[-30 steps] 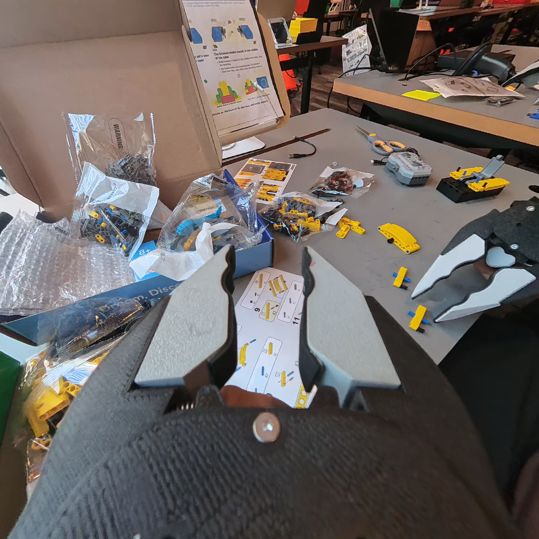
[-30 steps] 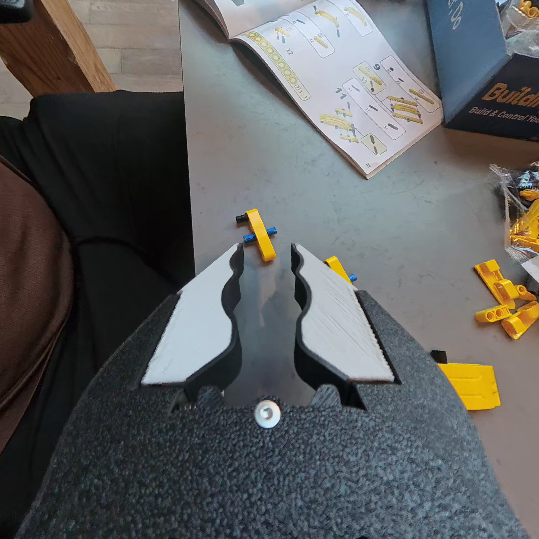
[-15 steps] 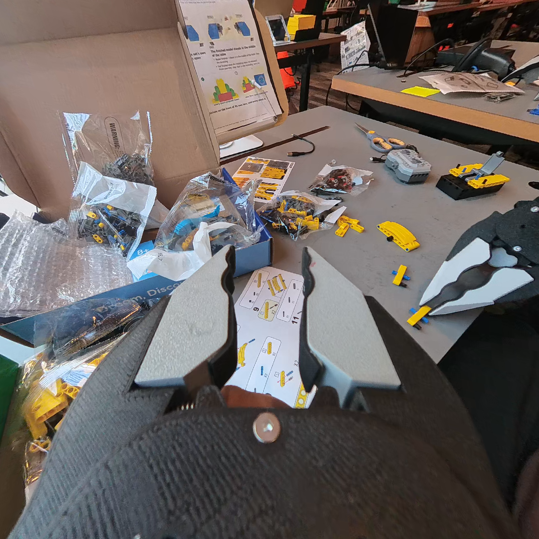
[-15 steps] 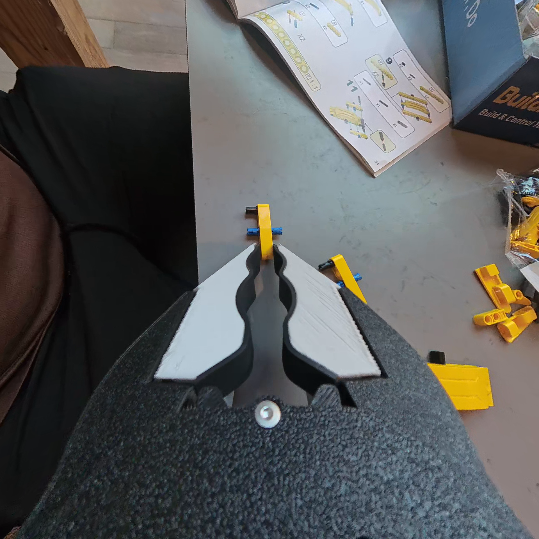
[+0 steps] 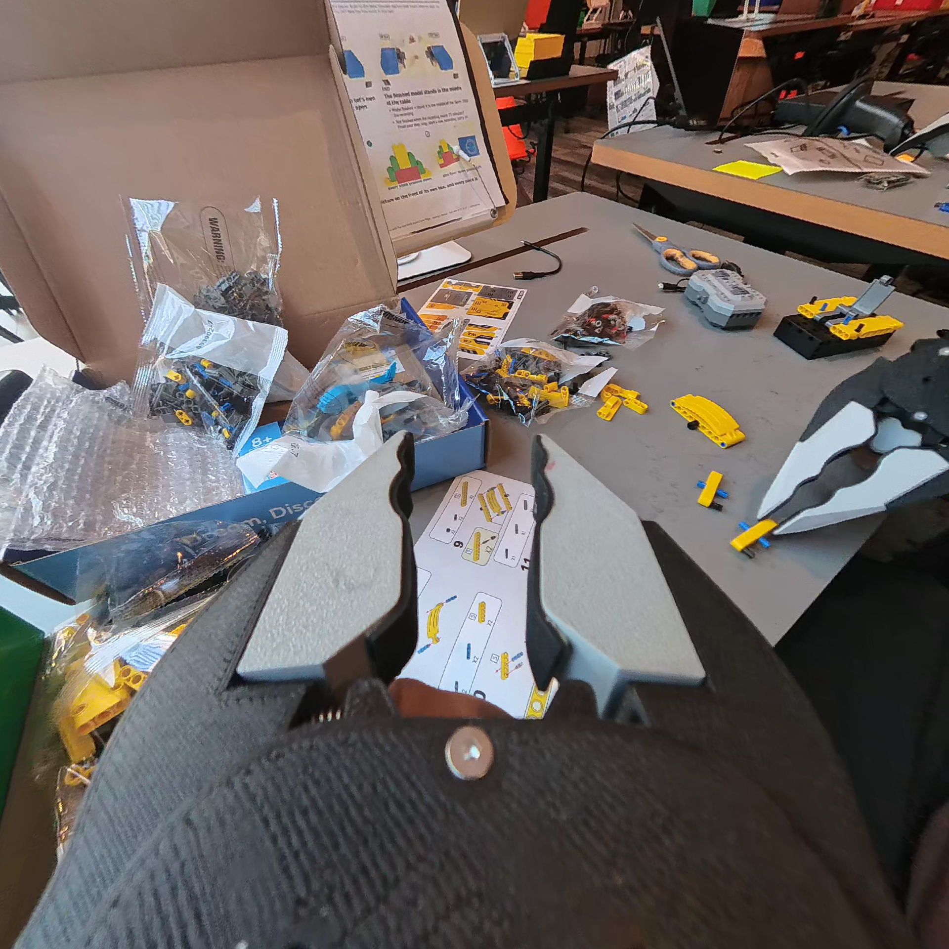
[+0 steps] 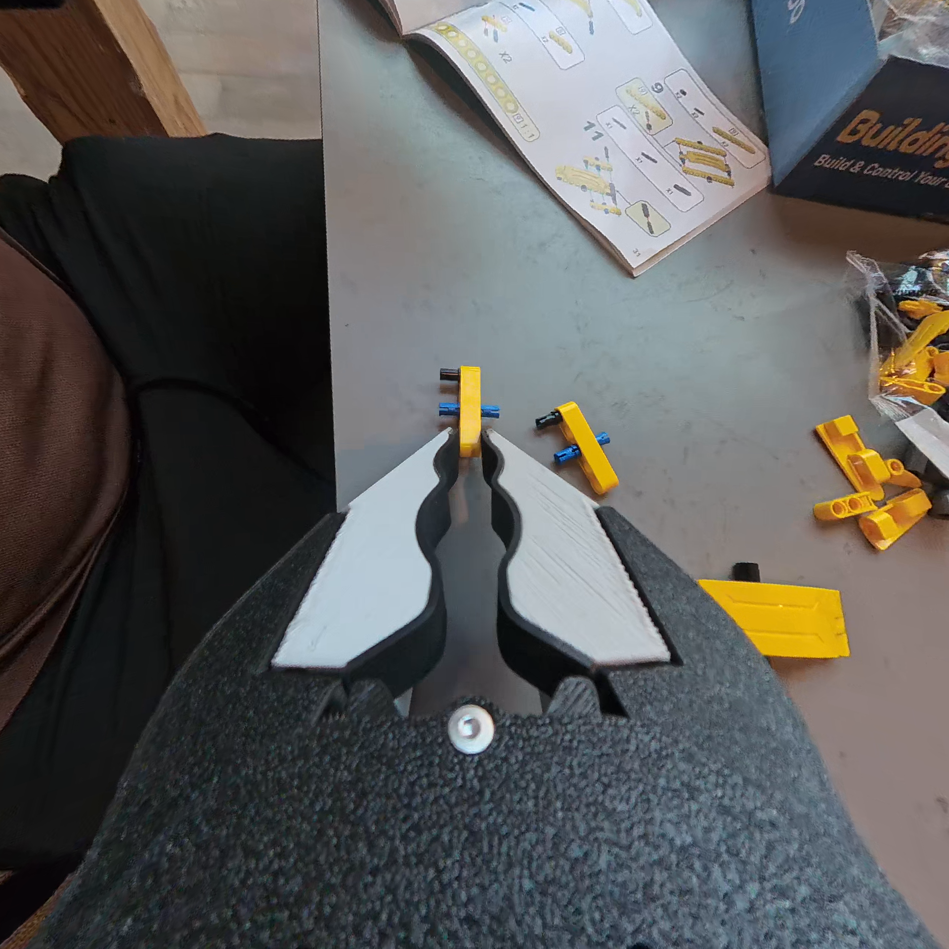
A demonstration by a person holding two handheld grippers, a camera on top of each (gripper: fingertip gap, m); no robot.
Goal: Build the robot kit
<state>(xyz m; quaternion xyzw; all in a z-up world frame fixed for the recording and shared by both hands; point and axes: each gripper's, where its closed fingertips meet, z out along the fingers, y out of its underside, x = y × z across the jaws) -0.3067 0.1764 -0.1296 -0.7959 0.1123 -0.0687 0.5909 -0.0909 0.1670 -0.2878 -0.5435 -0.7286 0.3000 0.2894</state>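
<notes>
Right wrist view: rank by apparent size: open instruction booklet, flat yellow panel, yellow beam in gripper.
1. Open instruction booklet, partly cropped
2. Flat yellow panel, nearer the camera, so inflated
3. Yellow beam in the right gripper

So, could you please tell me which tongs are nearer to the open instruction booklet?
Left. The left tongs hover open directly above the booklet; the right tongs are off to its side, shut on a yellow beam.

The left wrist view looks low and forward across the grey table point(image 5: 667, 462); the right wrist view looks steeply down, close. Both share the open white instruction booklet point(image 5: 477, 590) point(image 6: 616, 128).
</notes>
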